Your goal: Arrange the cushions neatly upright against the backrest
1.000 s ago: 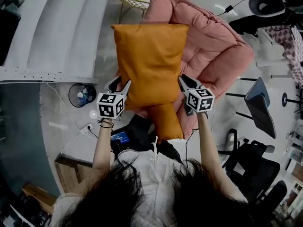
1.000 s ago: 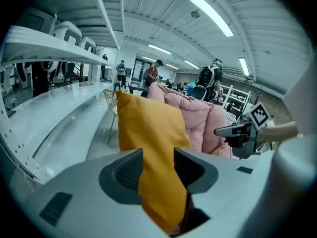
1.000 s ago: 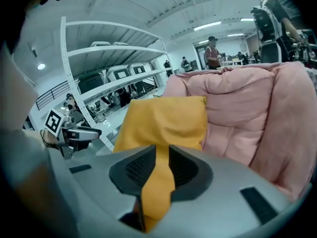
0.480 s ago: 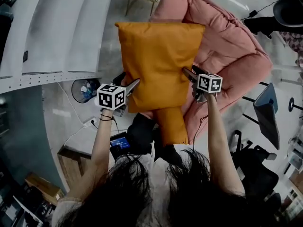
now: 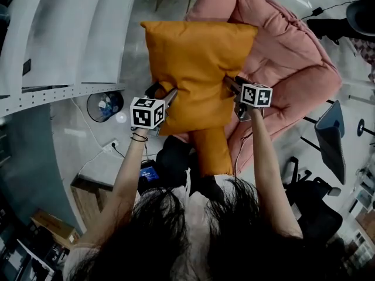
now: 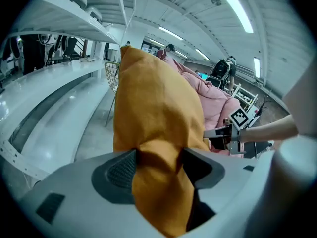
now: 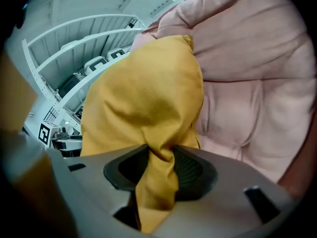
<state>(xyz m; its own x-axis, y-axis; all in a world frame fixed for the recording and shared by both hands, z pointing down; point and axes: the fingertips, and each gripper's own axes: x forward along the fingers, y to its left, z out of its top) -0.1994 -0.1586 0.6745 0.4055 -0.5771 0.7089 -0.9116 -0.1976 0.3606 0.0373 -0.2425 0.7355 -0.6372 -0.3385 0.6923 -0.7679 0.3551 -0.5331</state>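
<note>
Now my left gripper (image 5: 162, 93) and right gripper (image 5: 232, 84) are closing on the orange cushion (image 5: 196, 63), fabric pinched in each, over the pink armchair (image 5: 287, 51).

Pink padded seat (image 5: 287, 57) on a pale glossy floor (image 5: 82, 145)
The seat fills the upper right of the frame; a large orange cushion (image 5: 196, 63) covers its left part, with a smaller orange cushion (image 5: 212, 151) at its lower edge. A round bin (image 5: 103, 106) stands on the floor, centre left.
</note>
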